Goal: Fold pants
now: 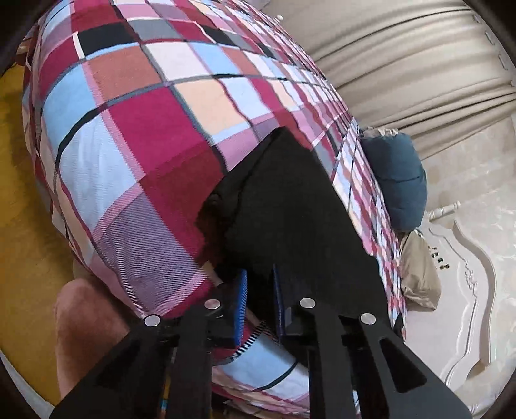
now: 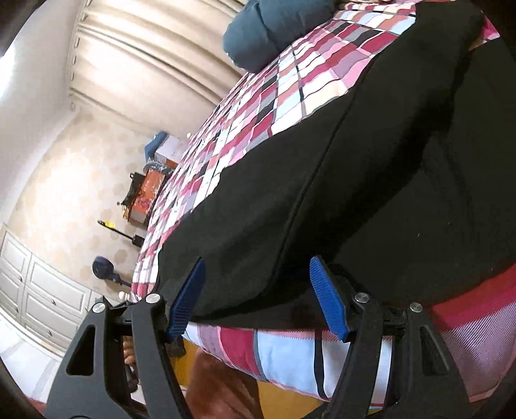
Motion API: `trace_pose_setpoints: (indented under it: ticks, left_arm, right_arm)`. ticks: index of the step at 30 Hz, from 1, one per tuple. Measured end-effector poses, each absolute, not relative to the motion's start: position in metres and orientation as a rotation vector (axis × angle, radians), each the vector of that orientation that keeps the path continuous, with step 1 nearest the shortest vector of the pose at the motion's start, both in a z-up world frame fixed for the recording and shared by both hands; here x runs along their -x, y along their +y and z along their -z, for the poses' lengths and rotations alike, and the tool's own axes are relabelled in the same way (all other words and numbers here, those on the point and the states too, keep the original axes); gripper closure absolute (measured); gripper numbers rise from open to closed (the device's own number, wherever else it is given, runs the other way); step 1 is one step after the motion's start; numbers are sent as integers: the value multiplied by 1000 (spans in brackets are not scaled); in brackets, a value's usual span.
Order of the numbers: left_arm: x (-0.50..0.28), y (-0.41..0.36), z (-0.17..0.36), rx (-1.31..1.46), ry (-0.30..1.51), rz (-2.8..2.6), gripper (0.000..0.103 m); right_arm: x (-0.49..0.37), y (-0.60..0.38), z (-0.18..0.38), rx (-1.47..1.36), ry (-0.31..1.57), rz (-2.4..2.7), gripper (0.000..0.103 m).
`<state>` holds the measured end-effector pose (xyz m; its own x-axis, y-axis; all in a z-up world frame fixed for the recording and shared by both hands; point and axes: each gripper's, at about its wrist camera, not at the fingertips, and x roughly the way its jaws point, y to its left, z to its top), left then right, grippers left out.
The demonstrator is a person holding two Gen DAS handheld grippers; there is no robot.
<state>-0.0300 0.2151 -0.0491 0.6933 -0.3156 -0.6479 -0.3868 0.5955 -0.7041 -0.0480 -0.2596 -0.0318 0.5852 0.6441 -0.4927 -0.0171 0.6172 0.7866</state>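
At bed edge: black pants (image 2: 371, 180) overhang plaid cover (image 1: 135, 135); left gripper (image 1: 259, 295) narrow, right gripper (image 2: 258, 296) wide, both empty.

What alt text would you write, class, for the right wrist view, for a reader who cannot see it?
Black pants lie spread on a bed with a plaid cover, and the right gripper sits open at their near edge. A blue pillow lies at the far end, before beige curtains.
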Motion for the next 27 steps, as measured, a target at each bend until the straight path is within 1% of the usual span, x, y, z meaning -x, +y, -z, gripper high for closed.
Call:
trace_pose_setpoints:
  ticks: [6, 8, 9, 10, 11, 15, 17, 19, 22, 23, 24, 25, 26, 27]
  left_arm:
    - [20, 218, 51, 1000, 851, -50, 88]
    - [22, 220, 51, 1004, 857, -53, 88]
    - [27, 220, 51, 1003, 857, -52, 88]
    - [27, 220, 51, 1000, 858, -54, 88]
    - [29, 221, 50, 1000, 859, -53, 88]
    - [22, 221, 43, 1001, 846, -39, 88]
    - [20, 221, 44, 996, 840, -36, 88]
    - [18, 222, 49, 1000, 839, -31, 88]
    - [19, 223, 57, 1023, 826, 13, 88]
    - [22, 224, 56, 1022, 822, 22, 88]
    - [25, 224, 54, 1025, 818, 27, 88]
    - [30, 224, 50, 1018, 815, 26, 88]
    - [34, 224, 46, 1002, 817, 22, 87]
    - [41, 221, 40, 973, 819, 5, 87]
  right_arm:
    - [35, -278, 35, -881, 901, -268, 35]
    - [27, -279, 34, -855, 913, -213, 36]
    - [22, -279, 33, -827, 922, -185, 47]
    - [18, -278, 34, -801, 937, -158, 61]
    - [13, -277, 35, -776, 957, -145, 84]
    - [27, -281, 27, -797, 919, -155, 89]
    - [48, -286, 26, -835, 885, -157, 89]
    - [58, -290, 36, -870, 898, -157, 89]
    - [67, -299, 65, -968, 898, -194, 89]
    - [70, -307, 70, -1038, 872, -225, 82]
    - [74, -312, 68, -1065, 857, -235, 70]
    - [78, -319, 63, -1074, 827, -231, 62]
    - [86, -332, 52, -1062, 775, -205, 48]
    - [93, -346, 44, -1054, 732, -175, 43]
